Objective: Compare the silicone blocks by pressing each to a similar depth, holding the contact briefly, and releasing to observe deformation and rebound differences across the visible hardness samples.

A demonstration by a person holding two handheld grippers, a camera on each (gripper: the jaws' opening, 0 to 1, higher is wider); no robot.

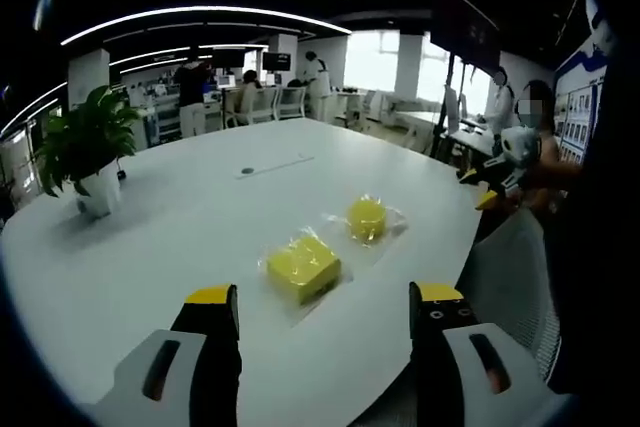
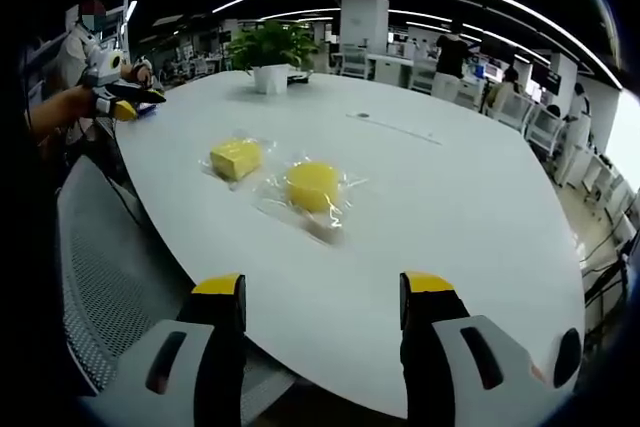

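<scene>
Silicone blocks, two of them, both yellow, each lying in clear plastic wrap on the white table (image 1: 150,237); square block (image 1: 303,267) nearer in the left gripper view, round block (image 1: 367,218) just beyond it and to the right, close together but not touching; same pair in the right gripper view, square block (image 2: 236,158) to the left and round block (image 2: 313,185) beside it on the right, wrap crinkled around both. Left gripper (image 1: 325,317) hanging above the table edge short of the square block, yellow-tipped jaws spread wide, nothing between them, touching neither block. Right gripper (image 2: 322,304) likewise over the near table edge, jaws spread apart and empty, well short of the round block. Potted plant (image 1: 88,147) standing in a white pot far across the table, also seen in the right gripper view (image 2: 270,52). Mesh chair back (image 2: 110,277) just beside the table edge. Open office with desks and people beyond the table.
</scene>
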